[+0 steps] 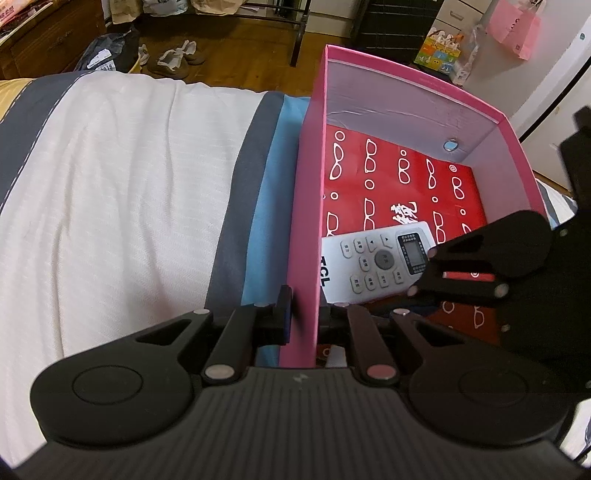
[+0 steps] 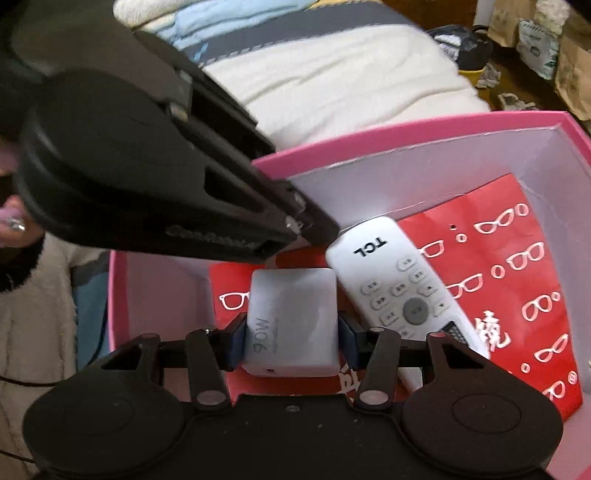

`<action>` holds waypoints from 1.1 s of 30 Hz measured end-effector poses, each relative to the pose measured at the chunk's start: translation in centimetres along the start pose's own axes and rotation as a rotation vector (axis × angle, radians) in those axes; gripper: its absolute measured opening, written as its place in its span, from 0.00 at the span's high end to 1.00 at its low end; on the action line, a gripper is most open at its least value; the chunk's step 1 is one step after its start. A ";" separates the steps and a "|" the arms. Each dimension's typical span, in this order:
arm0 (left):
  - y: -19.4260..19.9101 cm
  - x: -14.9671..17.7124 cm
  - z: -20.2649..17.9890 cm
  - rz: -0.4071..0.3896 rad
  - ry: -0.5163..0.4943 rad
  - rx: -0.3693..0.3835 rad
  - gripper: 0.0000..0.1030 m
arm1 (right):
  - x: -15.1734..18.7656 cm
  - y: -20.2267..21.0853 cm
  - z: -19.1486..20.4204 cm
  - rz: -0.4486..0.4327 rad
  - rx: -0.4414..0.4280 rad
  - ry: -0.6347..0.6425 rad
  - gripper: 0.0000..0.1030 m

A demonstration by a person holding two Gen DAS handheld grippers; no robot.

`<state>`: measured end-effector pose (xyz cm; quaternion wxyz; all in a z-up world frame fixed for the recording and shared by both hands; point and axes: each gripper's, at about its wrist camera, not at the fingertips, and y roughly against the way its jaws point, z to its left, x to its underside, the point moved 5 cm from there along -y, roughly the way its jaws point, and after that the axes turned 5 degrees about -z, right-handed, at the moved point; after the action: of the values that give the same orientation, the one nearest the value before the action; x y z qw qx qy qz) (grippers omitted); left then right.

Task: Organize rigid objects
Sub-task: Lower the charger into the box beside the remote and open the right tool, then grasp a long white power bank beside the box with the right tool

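Room: a bedroom with a wooden floor [image 1: 236, 48], shoes [image 1: 177, 57] and paper bags beyond the bed, and a pink bag [image 1: 515, 27] hanging at the upper right of the left wrist view.
Surface: a bed [image 1: 122, 177] under a white cover with grey and pale blue stripes.
Pink box [image 1: 308, 206]: it stood open on the bed, pink outside, pale inside, its floor lined with red paper [image 1: 399, 177] printed with white glasses.
Remote control [image 2: 399, 280]: white, marked TCL, it lay flat on the red paper inside the box, just beside the white charger.
White charger [image 2: 291, 325]: a squarish white block marked 90W, it sat within the box walls, above the red paper, gripped on two opposite sides.
Right gripper [image 2: 291, 332]: it was clamped on the white charger, one blue pad pressed on each side, pointing steeply down into the box.
Left gripper [image 1: 304, 317]: it was pinched tight on the box's near side wall, one finger outside and one inside.
Person: a hand with a ring [image 2: 14, 221] and a pale fleecy sleeve showed at the left edge of the right wrist view.
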<state>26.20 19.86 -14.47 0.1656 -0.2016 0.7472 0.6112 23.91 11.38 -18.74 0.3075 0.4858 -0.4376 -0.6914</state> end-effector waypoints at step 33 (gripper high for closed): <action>5.1 -2.3 -0.5 -0.155 -0.041 -0.107 0.06 | 15.4 17.7 -2.7 -0.613 0.470 -0.439 0.33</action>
<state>25.60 20.42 -8.91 0.2167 -0.2548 0.6922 0.6395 21.24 -10.08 -9.34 -0.1306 0.4916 -0.4737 -0.7190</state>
